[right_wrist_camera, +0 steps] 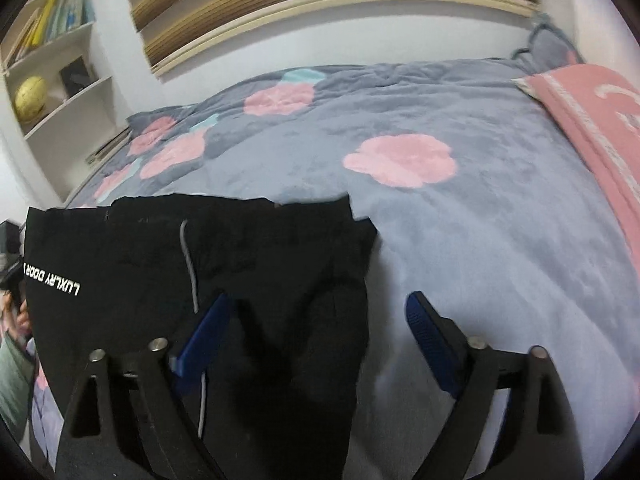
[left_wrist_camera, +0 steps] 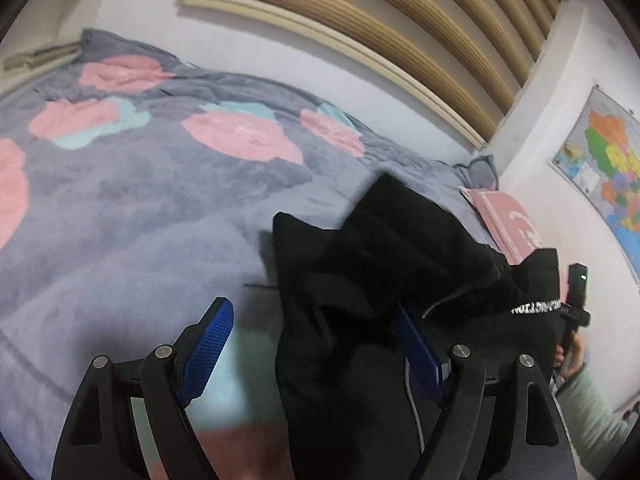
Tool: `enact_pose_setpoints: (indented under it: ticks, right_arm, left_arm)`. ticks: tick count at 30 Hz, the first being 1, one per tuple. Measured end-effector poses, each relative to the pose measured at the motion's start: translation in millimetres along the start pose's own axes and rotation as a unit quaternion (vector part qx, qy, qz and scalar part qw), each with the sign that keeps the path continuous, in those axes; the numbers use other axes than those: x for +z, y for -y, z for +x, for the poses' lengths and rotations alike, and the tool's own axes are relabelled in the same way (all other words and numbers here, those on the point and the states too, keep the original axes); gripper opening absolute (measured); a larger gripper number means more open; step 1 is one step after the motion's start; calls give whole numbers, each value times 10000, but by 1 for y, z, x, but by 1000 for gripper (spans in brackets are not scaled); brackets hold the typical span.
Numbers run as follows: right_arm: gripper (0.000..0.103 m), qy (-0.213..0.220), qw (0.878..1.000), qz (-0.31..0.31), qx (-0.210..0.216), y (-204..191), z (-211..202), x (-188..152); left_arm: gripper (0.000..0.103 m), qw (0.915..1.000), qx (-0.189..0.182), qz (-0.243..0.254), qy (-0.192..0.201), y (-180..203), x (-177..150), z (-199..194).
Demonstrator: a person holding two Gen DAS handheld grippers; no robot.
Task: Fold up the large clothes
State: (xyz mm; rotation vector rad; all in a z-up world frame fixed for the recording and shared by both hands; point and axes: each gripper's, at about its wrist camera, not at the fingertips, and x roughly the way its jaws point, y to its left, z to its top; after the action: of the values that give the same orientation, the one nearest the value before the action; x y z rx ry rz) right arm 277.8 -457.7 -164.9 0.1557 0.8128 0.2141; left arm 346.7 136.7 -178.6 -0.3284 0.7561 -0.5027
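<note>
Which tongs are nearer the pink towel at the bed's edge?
Right, as far as these views show. The right tongs sit open over the black garment, with the pink towel just ahead to their right. The left tongs have it farther off, beyond the garment.

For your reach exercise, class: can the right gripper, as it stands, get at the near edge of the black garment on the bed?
Probably yes. The right gripper has its jaws open, and the black garment lies spread on the grey blanket directly beneath and between them, with nothing covering it.
</note>
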Motion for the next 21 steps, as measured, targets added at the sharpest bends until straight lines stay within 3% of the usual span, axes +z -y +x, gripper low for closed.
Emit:
enact_pose_setpoints:
  ticks: [2, 4, 5, 6, 8, 9, 12, 16, 19, 21]
  right_arm:
    - [100, -193, 9996, -3, 185, 3, 16, 7]
    - [89, -436, 9964, 98, 716, 7, 32, 10]
    - [55, -492, 9950, 98, 863, 5, 38, 10]
    - [28, -470, 9962, -17, 729, 0, 37, 9]
    - [21, -193, 9982, -229, 519, -9, 23, 6]
    - [19, -59, 9987, -288, 413, -13, 13, 4]
    - [16, 367, 9981, -493, -32, -27, -28, 8]
    - [13, 866, 9912, -502, -866, -46, -69, 44]
    - [13, 1117, 9814, -401, -1507, -60, -73, 77]
    - [13, 967, 9792, -219, -1769, -61, -52, 93]
  left_arm:
    - [83, 9977, -579, -66, -336, -6, 7, 24]
    - [83, 9900, -1266, -169, -592, -5, 10, 42]
    - [82, 9882, -1347, -145, -719, -2, 10, 49]
    - [79, 9891, -1236, -57, -798, 2, 11, 56]
    - [12, 9911, -1037, 269, -796, 14, 9, 57]
    - [12, 9915, -1008, 279, -779, 17, 8, 54]
    - [11, 9954, -837, 412, -222, 26, 13, 19]
    - [9, 9950, -764, 298, 577, 42, 41, -35]
    - [9, 9955, -455, 25, 829, 52, 67, -42]
    - [9, 9967, -71, -139, 797, 55, 77, -31]
